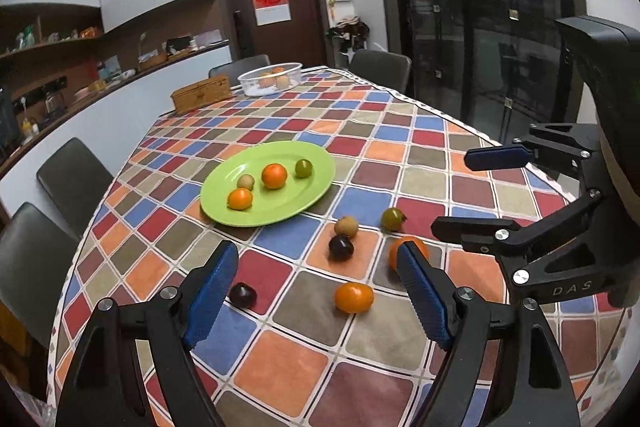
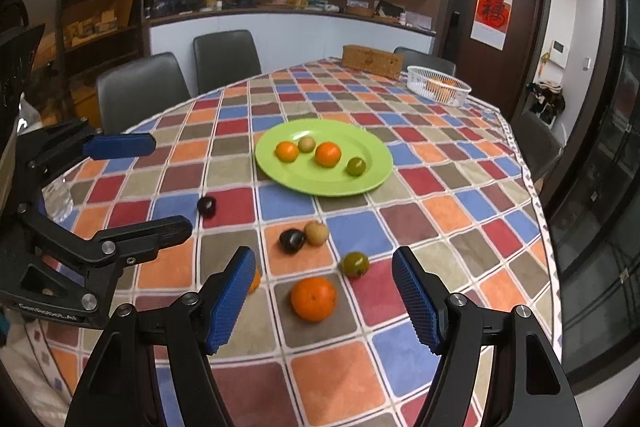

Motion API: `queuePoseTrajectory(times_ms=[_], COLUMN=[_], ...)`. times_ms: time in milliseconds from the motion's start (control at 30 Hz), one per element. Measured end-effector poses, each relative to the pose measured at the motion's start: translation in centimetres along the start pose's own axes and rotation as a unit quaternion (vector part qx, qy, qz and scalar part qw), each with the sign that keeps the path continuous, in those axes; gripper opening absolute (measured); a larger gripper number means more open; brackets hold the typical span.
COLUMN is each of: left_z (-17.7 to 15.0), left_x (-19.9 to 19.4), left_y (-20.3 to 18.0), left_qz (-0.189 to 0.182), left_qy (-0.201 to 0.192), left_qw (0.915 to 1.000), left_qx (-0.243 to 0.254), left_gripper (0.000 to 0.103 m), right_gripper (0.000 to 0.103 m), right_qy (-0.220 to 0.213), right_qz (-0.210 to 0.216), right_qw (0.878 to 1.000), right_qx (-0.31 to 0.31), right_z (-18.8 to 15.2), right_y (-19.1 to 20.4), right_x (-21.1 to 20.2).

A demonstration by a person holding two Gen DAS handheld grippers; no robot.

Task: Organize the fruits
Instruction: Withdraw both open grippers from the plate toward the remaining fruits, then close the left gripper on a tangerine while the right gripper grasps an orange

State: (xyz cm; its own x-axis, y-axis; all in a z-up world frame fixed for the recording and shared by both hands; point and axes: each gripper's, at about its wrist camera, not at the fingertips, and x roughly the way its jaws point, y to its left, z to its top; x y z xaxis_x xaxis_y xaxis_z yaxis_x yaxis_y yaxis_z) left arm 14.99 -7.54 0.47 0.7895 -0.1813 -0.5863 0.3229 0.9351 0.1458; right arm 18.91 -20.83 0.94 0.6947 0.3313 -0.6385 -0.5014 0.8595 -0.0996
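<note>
Fruits lie loose on a checked counter [image 2: 460, 211] beneath two pairs of tongs, both spread wide and grasping nothing. The left tongs [image 1: 316, 291] hang above a small orange [image 1: 354, 297], which sits on the cloth between their blue pads without touching either; a dark plum [image 1: 242, 295] rests just beside the left-hand pad, and a larger orange [image 1: 400, 247] is partly hidden behind the right-hand pad. The right tongs [image 2: 324, 301] frame that larger orange [image 2: 313, 298] the same way, pads apart from it on both sides, with the small orange [image 2: 254, 281] peeking from behind the left-hand pad. Just beyond lie a green fruit [image 2: 355, 264], a second dark plum [image 2: 291, 240] touching a tan round fruit [image 2: 317, 233], and the first plum [image 2: 207, 206] farther to the left. Past these loose fruits, a lime-green plate [image 2: 372, 183] holds two oranges, one tan fruit and one green fruit. At the counter's far end stand a white basket [image 2: 420, 79] with more fruit and a woven box [image 2: 372, 61]. Dark chairs [image 2: 140, 87] line the edge.
</note>
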Motion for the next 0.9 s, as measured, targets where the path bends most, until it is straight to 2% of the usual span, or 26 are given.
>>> queuePoseTrajectory(times_ms=[533, 900], left_z=[-3.0, -4.1], left_x=[4.2, 7.7], left_y=[-1.1, -0.7], left_qz=[-0.044, -0.076], left_qy=[0.047, 0.094], left_qw=[0.9973, 0.9926], left_qx=[0.036, 0.014], left_gripper=[0.079, 0.067], right_gripper=[0.071, 0.059], right_qy=[0.067, 0.099], right_qz=[0.027, 0.042], right_qw=[0.997, 0.994], right_qx=[-0.015, -0.012], right_z=[-2.7, -3.7], right_y=[0.3, 0.0], right_x=[4.2, 7.1])
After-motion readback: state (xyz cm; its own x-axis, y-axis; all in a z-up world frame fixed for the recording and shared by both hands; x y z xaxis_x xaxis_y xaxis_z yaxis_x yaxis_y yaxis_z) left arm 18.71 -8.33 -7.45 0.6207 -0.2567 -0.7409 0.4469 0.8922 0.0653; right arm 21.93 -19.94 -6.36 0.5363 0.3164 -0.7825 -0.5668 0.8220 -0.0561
